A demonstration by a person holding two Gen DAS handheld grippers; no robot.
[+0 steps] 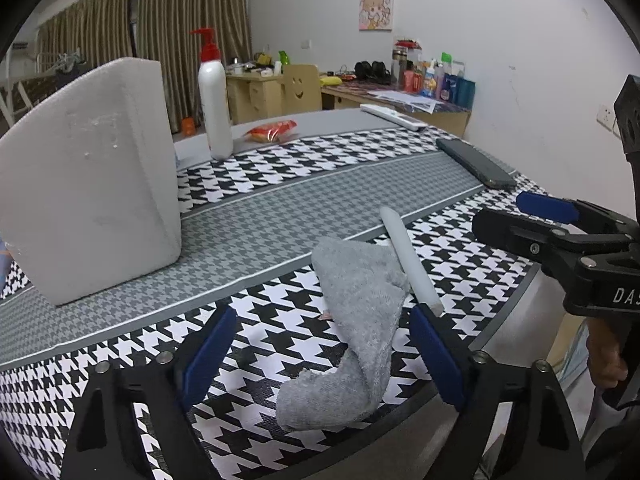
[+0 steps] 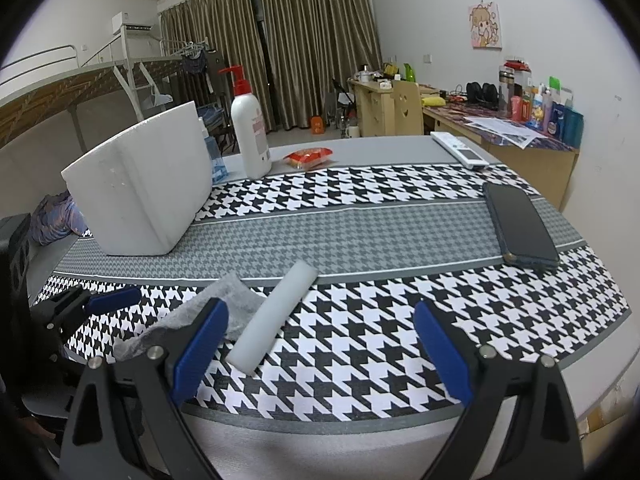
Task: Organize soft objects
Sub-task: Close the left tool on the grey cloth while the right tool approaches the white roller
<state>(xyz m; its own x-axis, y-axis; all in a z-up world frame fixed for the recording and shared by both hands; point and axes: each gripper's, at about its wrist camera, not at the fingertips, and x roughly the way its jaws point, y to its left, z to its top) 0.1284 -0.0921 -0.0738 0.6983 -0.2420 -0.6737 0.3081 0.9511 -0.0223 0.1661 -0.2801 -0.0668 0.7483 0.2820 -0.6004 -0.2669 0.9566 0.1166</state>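
Near the desk's (image 1: 280,208) front edge, both the left hand-held gripper (image 1: 324,354) and right hand-held gripper (image 2: 320,344) gape wide, the grey cloth (image 1: 356,320) lying loose between the left one's pads.

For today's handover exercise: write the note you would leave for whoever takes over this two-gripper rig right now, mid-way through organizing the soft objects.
Left gripper: open, straddling the grey cloth, pads not pressing on it.
Right gripper: open, empty, with the white foam roll between its fingers, untouched.
Cloth lies crumpled at the near table edge; the roll rests beside it, on the cloth's edge.
White foam box stands at the far left of the patterned mat.
Done: nothing visibly put away.
Left: probably grasp the cloth and the roll, then tidy them.
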